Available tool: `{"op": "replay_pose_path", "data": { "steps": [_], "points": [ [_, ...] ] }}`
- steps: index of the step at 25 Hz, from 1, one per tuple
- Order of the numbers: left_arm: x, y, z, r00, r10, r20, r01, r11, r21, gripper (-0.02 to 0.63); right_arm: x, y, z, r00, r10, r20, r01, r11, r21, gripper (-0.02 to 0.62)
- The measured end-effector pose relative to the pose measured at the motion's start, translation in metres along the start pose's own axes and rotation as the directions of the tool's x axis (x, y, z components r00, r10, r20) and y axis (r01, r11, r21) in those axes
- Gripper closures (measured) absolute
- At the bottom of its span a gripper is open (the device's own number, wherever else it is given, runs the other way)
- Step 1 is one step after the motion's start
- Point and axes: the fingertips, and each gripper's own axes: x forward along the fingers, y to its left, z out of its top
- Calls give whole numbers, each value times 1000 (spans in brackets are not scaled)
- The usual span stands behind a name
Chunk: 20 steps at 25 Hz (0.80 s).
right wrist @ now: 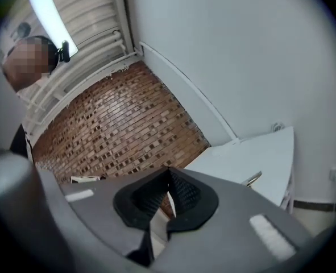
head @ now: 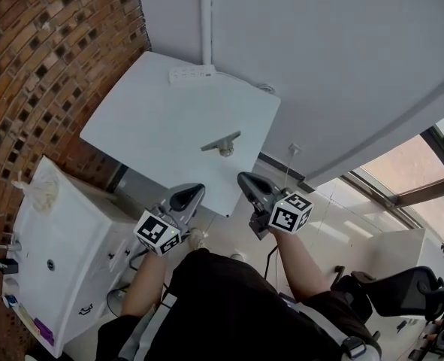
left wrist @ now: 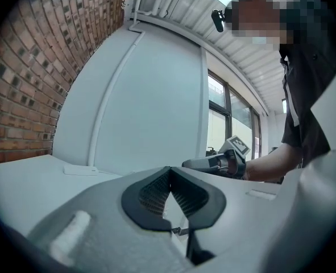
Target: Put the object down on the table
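The object lies on the tabletop; my left tool and right tool, both pressed together, empty, must not nudge it.

A slim grey metallic object lies flat on the white worktop, just above the middle of the head view and close to the worktop's near edge. In the right gripper view it lies at centre right.

Brick wall at left. White power strip lies below a vertical white pipe on the grey wall. White cabinet lower left. Black office chair lower right.
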Motion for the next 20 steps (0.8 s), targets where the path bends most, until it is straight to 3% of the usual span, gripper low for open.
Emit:
{"op": "replay_pose_path", "data": {
  "steps": [4, 10, 16, 20],
  "points": [
    [2, -32, -1, 1000, 0, 21, -1, 1000, 10, 608, -48, 8, 2, 999, -53, -10, 50, 983, -174, 589],
    [-16, -65, 18, 993, 67, 96, -68, 998, 11, 607, -103, 28, 12, 997, -48, 53, 62, 951, -303, 589],
    [-28, -109, 29, 990, 97, 103, -105, 991, 81, 607, -136, 41, 12, 995, -22, 97, 58, 922, -382, 589],
    [-43, -124, 25, 983, 150, 108, -158, 985, 74, 607, -147, 54, 10, 994, 7, 113, 37, 923, -384, 589]
  ]
}}
